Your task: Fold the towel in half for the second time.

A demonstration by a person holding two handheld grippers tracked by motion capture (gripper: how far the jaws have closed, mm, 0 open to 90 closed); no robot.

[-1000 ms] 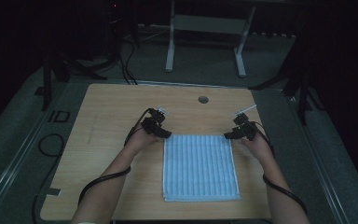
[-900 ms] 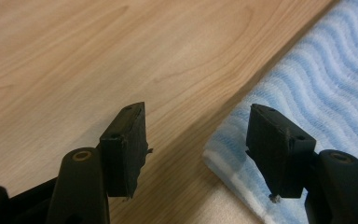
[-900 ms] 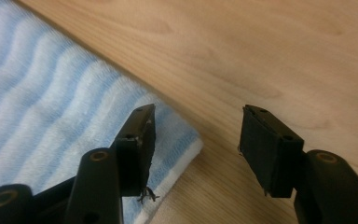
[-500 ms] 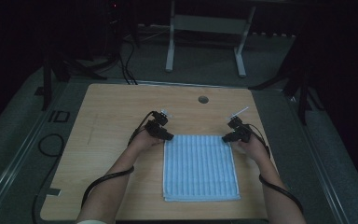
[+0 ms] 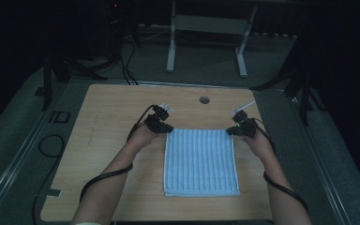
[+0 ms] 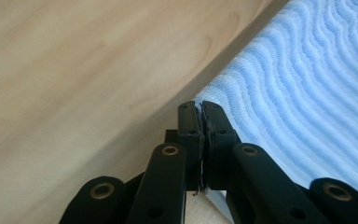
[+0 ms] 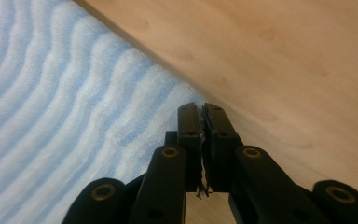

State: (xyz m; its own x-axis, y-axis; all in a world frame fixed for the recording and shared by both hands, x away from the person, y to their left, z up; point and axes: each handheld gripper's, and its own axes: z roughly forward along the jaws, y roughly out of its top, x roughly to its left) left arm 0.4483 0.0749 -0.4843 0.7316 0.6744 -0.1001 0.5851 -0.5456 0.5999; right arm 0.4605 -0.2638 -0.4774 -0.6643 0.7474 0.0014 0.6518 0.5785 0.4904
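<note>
Light wooden table (image 5: 98, 140) with a round hole (image 5: 204, 100) near its far edge.

Blue ribbed cloth (image 5: 200, 161) — lies flat on the right half of the table, its near edge just inside the table's near edge and its right edge near the table's right side. Broad bare wood to its left and beyond its far edge.

Left gripper (image 5: 165, 127) — at the cloth's far left corner; in the left gripper view (image 6: 201, 109) its jaws are pressed together with a sliver of the cloth's corner pinched between them.

Right gripper (image 5: 233, 131) — at the far right corner; in the right gripper view (image 7: 202, 112) its jaws likewise clamp the cloth's corner.

Cables (image 5: 98, 180) trail from both grippers along the forearms.
</note>
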